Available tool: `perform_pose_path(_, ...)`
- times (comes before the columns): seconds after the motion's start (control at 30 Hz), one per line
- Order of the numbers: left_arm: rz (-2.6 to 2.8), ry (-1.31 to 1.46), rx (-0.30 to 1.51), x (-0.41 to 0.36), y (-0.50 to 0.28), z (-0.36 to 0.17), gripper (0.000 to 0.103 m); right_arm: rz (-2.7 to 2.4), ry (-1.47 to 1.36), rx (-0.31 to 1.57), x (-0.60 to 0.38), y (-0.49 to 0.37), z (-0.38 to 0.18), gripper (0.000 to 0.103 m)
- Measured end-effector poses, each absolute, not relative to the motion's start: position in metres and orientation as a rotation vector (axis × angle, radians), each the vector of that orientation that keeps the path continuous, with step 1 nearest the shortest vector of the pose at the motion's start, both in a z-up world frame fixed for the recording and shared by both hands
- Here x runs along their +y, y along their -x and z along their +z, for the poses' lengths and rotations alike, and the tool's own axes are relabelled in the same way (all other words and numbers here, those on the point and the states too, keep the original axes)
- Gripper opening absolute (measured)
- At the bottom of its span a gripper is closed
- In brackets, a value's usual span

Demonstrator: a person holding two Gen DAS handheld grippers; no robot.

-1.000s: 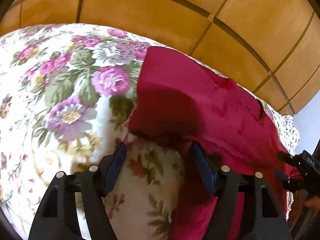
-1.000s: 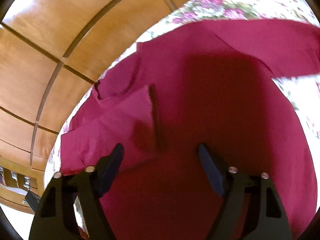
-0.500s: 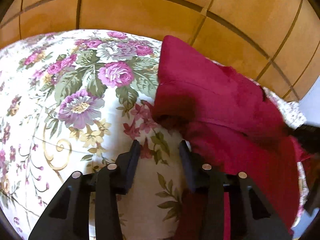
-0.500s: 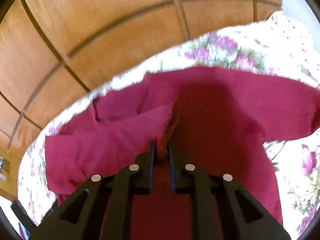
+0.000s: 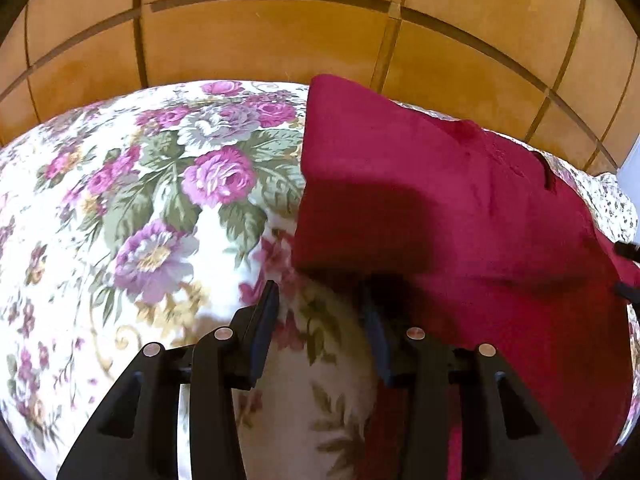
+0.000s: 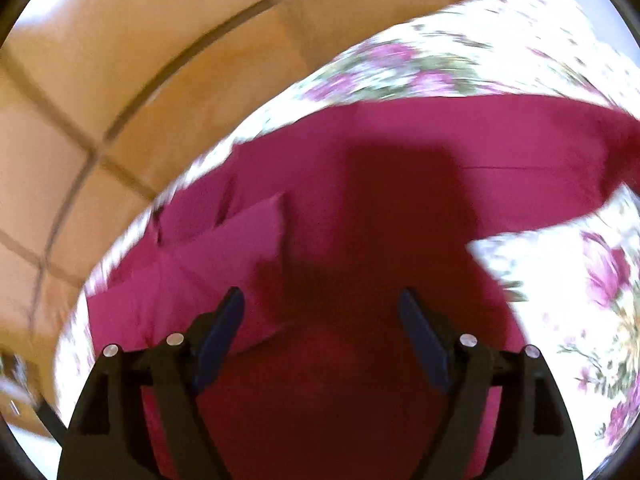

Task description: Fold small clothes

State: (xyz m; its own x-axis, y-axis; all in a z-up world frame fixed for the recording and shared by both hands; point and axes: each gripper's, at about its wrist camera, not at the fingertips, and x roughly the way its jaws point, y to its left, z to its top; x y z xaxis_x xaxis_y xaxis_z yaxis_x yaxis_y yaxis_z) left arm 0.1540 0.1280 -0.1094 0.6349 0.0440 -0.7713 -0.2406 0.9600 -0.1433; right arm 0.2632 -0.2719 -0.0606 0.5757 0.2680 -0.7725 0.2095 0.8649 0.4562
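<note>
Right hand-held gripper [image 6: 320, 320] spread, jaws just opened above crimson garment [image 6: 360, 200], nothing pinched; left hand-held gripper [image 5: 316, 312] part-spread, empty; pinch edges squarely.

Lighting bright and warm in both views. A dark cast shadow lies on the red garment [image 5: 460, 216] just ahead of the left gripper [image 5: 318, 304]. Right wrist view heavily motion-blurred: floral bedspread [image 6: 460, 68] beyond the garment smeared. Glare at its top left. Fisheye bending curves the wooden panel [image 5: 260, 40] seams; black vignette corners.
</note>
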Motion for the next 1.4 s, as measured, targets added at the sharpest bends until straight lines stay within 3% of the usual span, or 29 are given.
perform_pose_path(0.2, 0.197, 0.291, 0.791, 0.123, -0.129, -0.081, 0.043, -0.179, -0.751, 0.828, -0.36, -0.239, -0.046, 0.078)
perform_pose_path(0.27, 0.157, 0.294, 0.768, 0.115, -0.127, -0.075, 0.082, -0.235, -0.785, 0.767, -0.39, -0.232, -0.04, 0.089)
perform_pose_path(0.3, 0.125, 0.293, 0.756, 0.11, -0.127, -0.074, 0.085, -0.251, -0.804, 0.737, -0.403, -0.228, -0.037, 0.09)
perform_pose_path(0.53, 0.095, 0.235, 0.856, 0.095, -0.145, -0.102, 0.085, -0.359, -1.064, 0.611, -0.499, -0.198, -0.047, 0.09)
perform_pose_path(0.6, 0.099, 0.276, 0.888, 0.1, -0.148, -0.112, 0.09, -0.382, -1.173, 0.599, -0.517, -0.19, -0.06, 0.088)
perform_pose_path(0.8, 0.096, 0.246, 0.892, 0.094, -0.15, -0.115, 0.096, -0.418, -1.501, 0.482, -0.557, -0.166, -0.095, 0.075)
perform_pose_path(0.9, 0.083, 0.261, 0.89, 0.095, -0.151, -0.115, 0.098, -0.43, -1.551, 0.49, -0.564, -0.161, -0.106, 0.044)
perform_pose_path(0.97, 0.078, 0.268, 0.888, 0.096, -0.151, -0.115, 0.099, -0.406, -1.533, 0.514, -0.567, -0.163, -0.106, 0.014)
perform_pose_path(1.0, 0.078, 0.269, 0.887, 0.097, -0.149, -0.115, 0.099, -0.405, -1.518, 0.517, -0.568, -0.163, -0.103, 0.01)
perform_pose_path(1.4, 0.068, 0.287, 0.876, 0.099, -0.145, -0.114, 0.099, -0.268, -0.933, 0.372, -0.507, -0.196, 0.024, 0.007)
